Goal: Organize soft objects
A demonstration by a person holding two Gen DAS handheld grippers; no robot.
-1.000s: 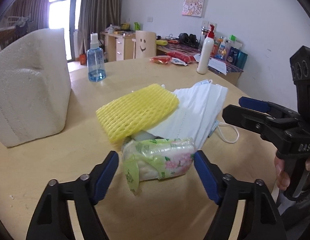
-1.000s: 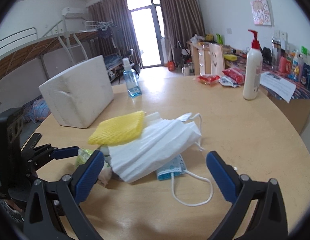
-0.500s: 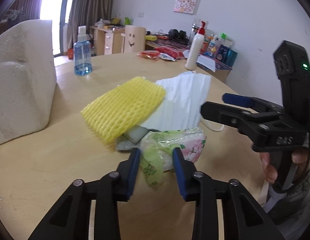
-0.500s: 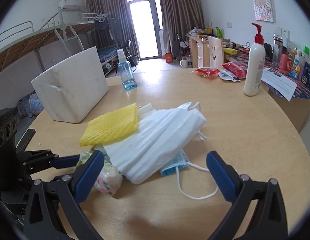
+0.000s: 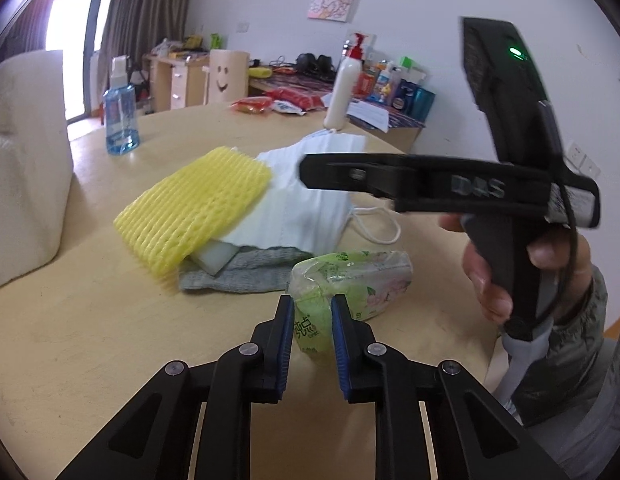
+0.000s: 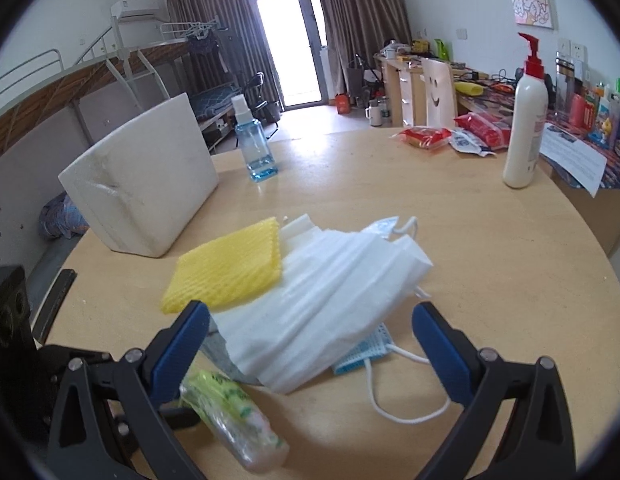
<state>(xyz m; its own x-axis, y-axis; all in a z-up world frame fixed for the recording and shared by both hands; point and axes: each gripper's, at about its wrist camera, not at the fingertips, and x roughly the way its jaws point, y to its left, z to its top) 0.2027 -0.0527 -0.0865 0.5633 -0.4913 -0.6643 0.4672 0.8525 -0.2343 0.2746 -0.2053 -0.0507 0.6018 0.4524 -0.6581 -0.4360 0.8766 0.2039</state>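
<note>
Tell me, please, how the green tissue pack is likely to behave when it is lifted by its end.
The tissue pack will probably sag, since the left gripper pinches only its crinkled wrapper end. It looks light. The glossy film may slip between the pads.

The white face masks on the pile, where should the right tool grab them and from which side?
Grip the near lower edge of the white face masks, coming in from the table's near side. The stack slopes down toward the open right tool, its edge overhangs the blue mask, and the yellow foam net lies on the far left corner.
</note>
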